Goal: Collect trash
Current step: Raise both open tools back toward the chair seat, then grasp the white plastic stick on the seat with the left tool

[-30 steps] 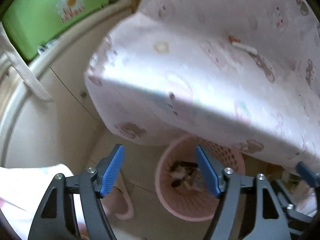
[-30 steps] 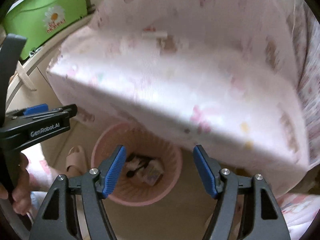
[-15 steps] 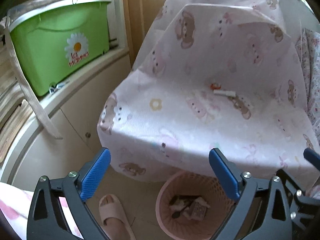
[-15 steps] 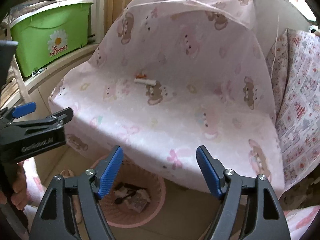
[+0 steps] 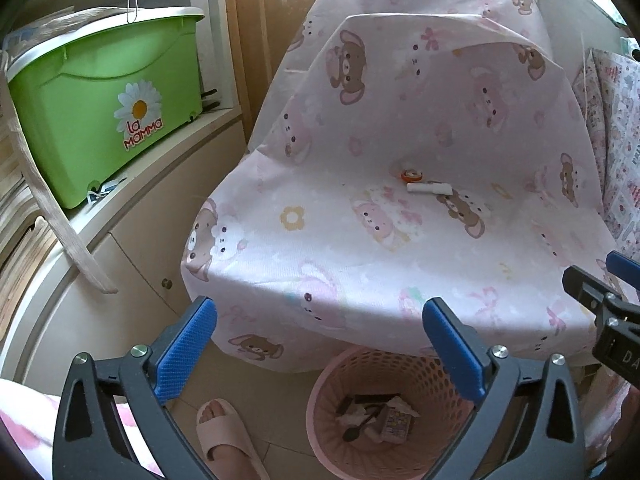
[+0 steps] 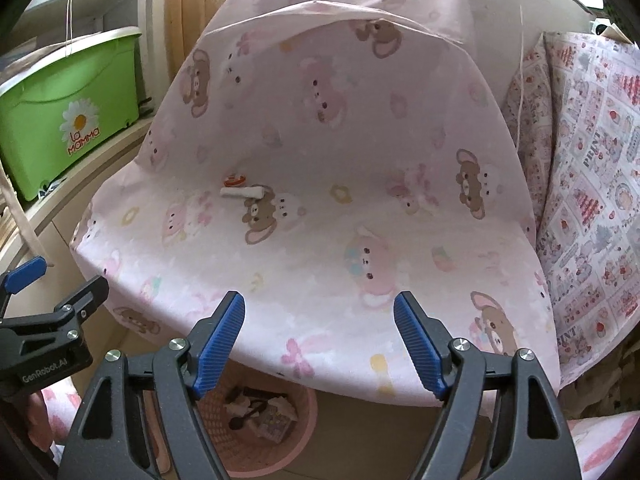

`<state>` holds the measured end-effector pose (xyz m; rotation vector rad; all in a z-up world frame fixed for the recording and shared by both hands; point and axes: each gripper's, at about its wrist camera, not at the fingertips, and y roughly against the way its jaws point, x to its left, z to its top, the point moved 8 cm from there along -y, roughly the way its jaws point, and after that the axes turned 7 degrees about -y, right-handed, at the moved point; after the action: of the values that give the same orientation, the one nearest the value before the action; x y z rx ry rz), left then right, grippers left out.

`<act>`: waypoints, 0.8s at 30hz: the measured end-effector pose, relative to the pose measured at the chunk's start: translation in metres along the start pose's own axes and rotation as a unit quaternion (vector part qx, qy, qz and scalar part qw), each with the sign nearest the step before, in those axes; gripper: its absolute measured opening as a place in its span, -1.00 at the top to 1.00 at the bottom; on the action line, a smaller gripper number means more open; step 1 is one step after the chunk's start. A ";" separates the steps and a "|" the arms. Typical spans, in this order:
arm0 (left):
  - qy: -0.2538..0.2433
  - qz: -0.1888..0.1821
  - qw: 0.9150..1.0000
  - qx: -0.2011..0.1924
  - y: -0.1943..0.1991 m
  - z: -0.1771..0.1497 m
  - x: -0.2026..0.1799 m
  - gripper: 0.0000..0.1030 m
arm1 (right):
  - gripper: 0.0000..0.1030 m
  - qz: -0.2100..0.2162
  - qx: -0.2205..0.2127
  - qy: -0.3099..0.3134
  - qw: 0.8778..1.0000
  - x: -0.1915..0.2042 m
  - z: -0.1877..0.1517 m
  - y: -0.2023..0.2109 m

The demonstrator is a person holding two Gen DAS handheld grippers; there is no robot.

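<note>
Nearest, both tools hang with nothing between their blue pads. The left hand-held gripper (image 5: 320, 344) has just been spreading and stands wide; the right hand-held gripper (image 6: 320, 340) has just been opening too and is somewhat narrower, also gripping nothing.

Just below them on the floor stands the pink mesh wastebasket (image 5: 336, 368), already holding crumpled wrappers and a dark spoon-like scrap. A slippered foot (image 5: 224, 432) rests to its left.

Beyond the basket rises the chair seat draped in the pink bear-print cover (image 5: 320, 248). Far back on that seat, near the backrest, lie the remaining pieces of trash: a small white paper roll (image 5: 430, 189) and, just behind it and nearly touching, an orange-and-white scrap (image 5: 412, 175).

Further left, a green storage bin (image 5: 104, 104) sits on a shelf.

Risks, as I judge them: both scraps are small and lie flat on soft, loose cloth, so closing pads may pinch the cover along with the trash, or nudge the roll away. Taking one may knock its neighbour.
</note>
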<state>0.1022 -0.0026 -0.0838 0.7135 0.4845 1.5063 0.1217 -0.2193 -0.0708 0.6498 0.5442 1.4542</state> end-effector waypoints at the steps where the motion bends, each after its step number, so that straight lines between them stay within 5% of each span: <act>1: 0.001 -0.002 1.000 0.000 0.000 0.001 -0.001 -0.98 | -0.53 -0.001 0.000 0.001 1.000 0.000 0.000 0.000; 9: -0.035 -0.017 0.999 -0.027 0.004 0.034 -0.013 -0.98 | -0.53 -0.007 -0.003 -0.003 1.000 -0.004 0.009 -0.005; 13: -0.061 -0.061 0.996 0.002 -0.007 0.041 -0.027 -0.98 | -0.53 -0.007 0.002 -0.016 1.000 -0.011 0.018 -0.011; 24: -0.066 -0.109 0.989 0.069 -0.065 0.077 -0.064 -0.85 | -0.53 -0.021 0.007 -0.044 0.999 -0.030 0.034 -0.023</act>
<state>0.1999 -0.0709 -0.0829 0.8357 0.5516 1.2217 0.1601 -0.2513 -0.0635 0.7067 0.4979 1.3768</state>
